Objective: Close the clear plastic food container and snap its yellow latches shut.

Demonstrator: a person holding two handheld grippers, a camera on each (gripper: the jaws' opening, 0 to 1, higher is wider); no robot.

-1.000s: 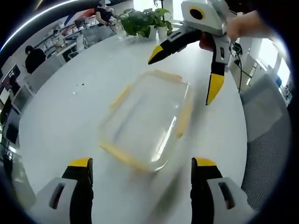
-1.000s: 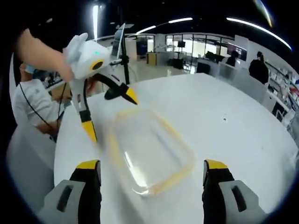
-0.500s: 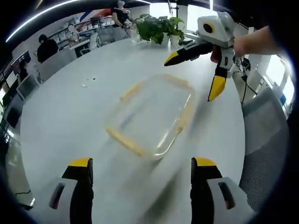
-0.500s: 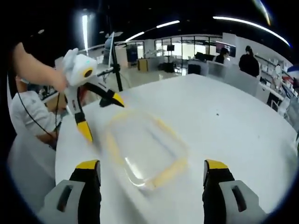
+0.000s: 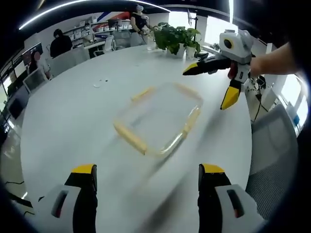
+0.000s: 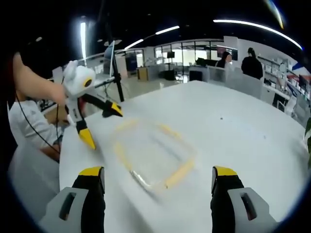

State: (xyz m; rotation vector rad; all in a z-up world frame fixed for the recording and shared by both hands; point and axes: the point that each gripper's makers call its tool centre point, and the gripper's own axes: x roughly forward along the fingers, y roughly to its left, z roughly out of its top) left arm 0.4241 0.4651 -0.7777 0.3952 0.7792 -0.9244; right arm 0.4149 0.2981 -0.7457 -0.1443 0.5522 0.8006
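Observation:
The clear plastic container with yellow latches lies flat on the white round table, blurred by motion; in the right gripper view the container sits mid-table. My left gripper is open, jaws wide apart, well short of the container. In the right gripper view the left gripper hangs at the left, held by a hand. My right gripper is open too, with nothing between its jaws. Seen from the left gripper view, the right gripper hovers beyond the container's far right corner.
Potted plants stand at the table's far edge. A grey chair is at the right of the table. People sit at desks in the background. A seated person is beside the table at the left of the right gripper view.
Both grippers have pulled back and risen, so the container looks smaller and farther in each view. Both stay open. The container lies in the same place on the table.

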